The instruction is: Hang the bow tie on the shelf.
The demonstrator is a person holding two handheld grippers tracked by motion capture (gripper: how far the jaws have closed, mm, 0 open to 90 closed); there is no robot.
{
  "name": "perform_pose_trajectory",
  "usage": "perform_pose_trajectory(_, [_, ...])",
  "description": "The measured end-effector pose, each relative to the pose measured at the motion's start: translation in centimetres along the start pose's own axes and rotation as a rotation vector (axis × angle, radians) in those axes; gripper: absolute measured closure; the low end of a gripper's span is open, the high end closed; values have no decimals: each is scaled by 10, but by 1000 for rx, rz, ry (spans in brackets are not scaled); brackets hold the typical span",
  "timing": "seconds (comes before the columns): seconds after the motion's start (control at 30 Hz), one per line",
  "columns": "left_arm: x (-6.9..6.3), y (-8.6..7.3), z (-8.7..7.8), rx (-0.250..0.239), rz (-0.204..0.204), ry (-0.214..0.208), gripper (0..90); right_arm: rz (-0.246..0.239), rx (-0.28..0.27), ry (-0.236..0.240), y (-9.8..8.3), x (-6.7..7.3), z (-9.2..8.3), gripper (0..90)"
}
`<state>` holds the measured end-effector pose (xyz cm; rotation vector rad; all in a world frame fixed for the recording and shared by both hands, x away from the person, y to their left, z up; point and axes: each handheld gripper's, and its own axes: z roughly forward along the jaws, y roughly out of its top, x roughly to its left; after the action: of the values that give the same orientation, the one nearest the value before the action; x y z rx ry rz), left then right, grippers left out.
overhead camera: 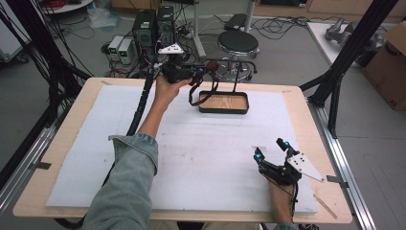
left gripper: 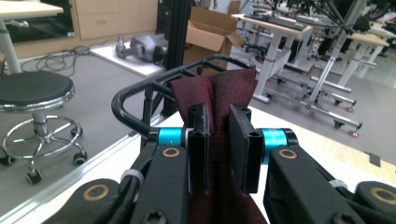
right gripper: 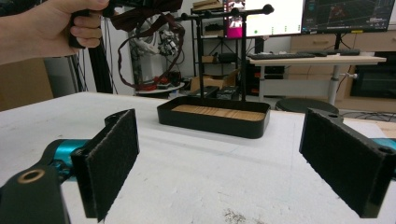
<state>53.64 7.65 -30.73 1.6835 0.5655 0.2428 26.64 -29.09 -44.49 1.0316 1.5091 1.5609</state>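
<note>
The bench [overhead camera: 306, 129], covered by a white mat, carries at its far side a black stand [overhead camera: 223, 102]: a wood-lined tray with a post and a crossbar on top. The person's left hand [overhead camera: 165, 87] is raised beside that crossbar, and the left gripper [left gripper: 218, 140] has its jaws clamped on a dark red strap [left gripper: 219, 91], which folds between the pads and hangs in a loop below, over the tray's near-left corner. In the left gripper view the bar [left gripper: 140, 93] curves just behind the fold, so the step in hand looks like hanging the strap on the stand. To do it well, the person should carry the fold clear over the bar's end, let the loop drop on either side, and release only once the strap's weight sits on the bar; whether it already touches the bar is hard to tell. The hanging loop should not snag the post. The right gripper [overhead camera: 271, 149] rests low near the bench's front right, jaws wide apart and empty, well away from the stand.
</note>
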Motion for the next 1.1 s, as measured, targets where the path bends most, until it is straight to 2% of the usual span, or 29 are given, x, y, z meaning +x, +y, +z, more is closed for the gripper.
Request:
perform_pose_trajectory(0.1, [1, 0, 0, -11, -7, 15, 780, 1, 0, 1, 0, 0, 0, 111])
perform_pose_trajectory(0.2, [4, 0, -1, -24, -34, 62, 780, 0, 0, 1, 0, 0, 0, 111])
perform_pose_trajectory(0.27, [5, 1, -3, -38, -49, 71, 780, 0, 1, 1, 0, 0, 0, 111])
perform_pose_trajectory(0.4, [6, 3, -6, -59, -52, 93, 780, -1, -1, 0, 0, 0, 0, 111])
perform_pose_trajectory(0.5, [7, 4, -7, -74, -57, 92, 780, -2, -1, 2, 0, 0, 0, 111])
perform_pose_trajectory(0.53, [8, 4, -7, -92, -73, 88, 780, -2, -1, 1, 0, 0, 0, 111])
perform_pose_trajectory(0.7, [11, 1, -4, -99, -89, 86, 780, 0, 0, 1, 0, 0, 0, 111])
perform_pose_trajectory(0.9, [14, -4, 0, -84, -97, 105, 780, -2, -1, 2, 0, 0, 0, 111])
perform_pose_trajectory(1.0, [18, -5, -1, -106, -113, 133, 780, 0, -2, 6, 0, 0, 0, 111])
perform_pose_trajectory(1.1, [20, -5, -3, -113, -125, 138, 780, 0, -1, 6, 0, 0, 0, 111])
